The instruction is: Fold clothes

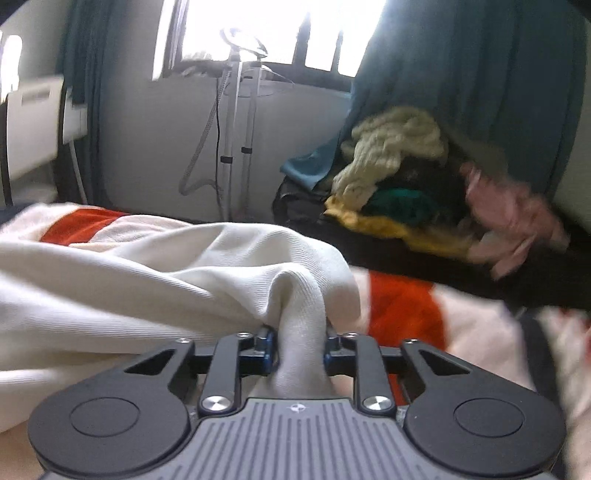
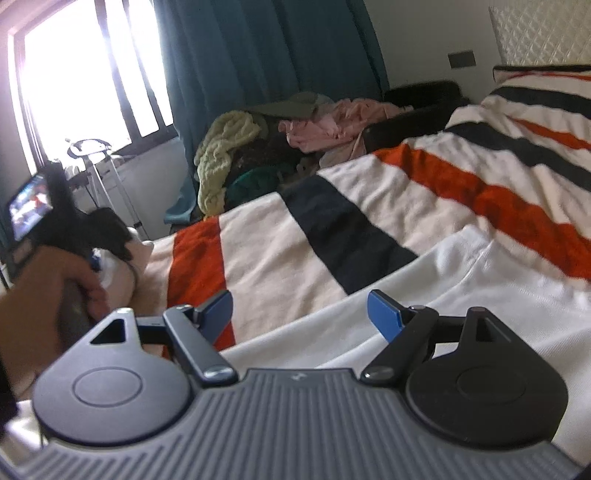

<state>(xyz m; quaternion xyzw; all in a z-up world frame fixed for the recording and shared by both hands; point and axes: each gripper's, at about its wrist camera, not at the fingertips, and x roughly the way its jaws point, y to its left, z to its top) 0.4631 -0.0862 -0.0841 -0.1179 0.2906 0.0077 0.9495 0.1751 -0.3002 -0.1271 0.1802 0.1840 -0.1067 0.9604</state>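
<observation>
A white ribbed garment [image 1: 147,280] lies crumpled on the striped bed cover. My left gripper [image 1: 299,347] is shut on a bunched fold of it, the cloth squeezed between the blue pads and running back toward the camera. In the right wrist view the same white garment [image 2: 461,295] spreads flat across the lower right. My right gripper [image 2: 301,314] hovers over its edge with the blue fingers [image 2: 384,314] wide apart and nothing between them. At the left of that view a hand [image 2: 48,291] holds the left gripper [image 2: 92,240] against the cloth.
The bed cover [image 2: 351,184] has orange, black and cream stripes. A pile of clothes [image 2: 266,140], cream knit, pink, green and yellow, sits at the far side by teal curtains [image 2: 258,48]. A garment steamer stand [image 1: 236,122] is below the window. A quilted headboard [image 2: 543,33] is far right.
</observation>
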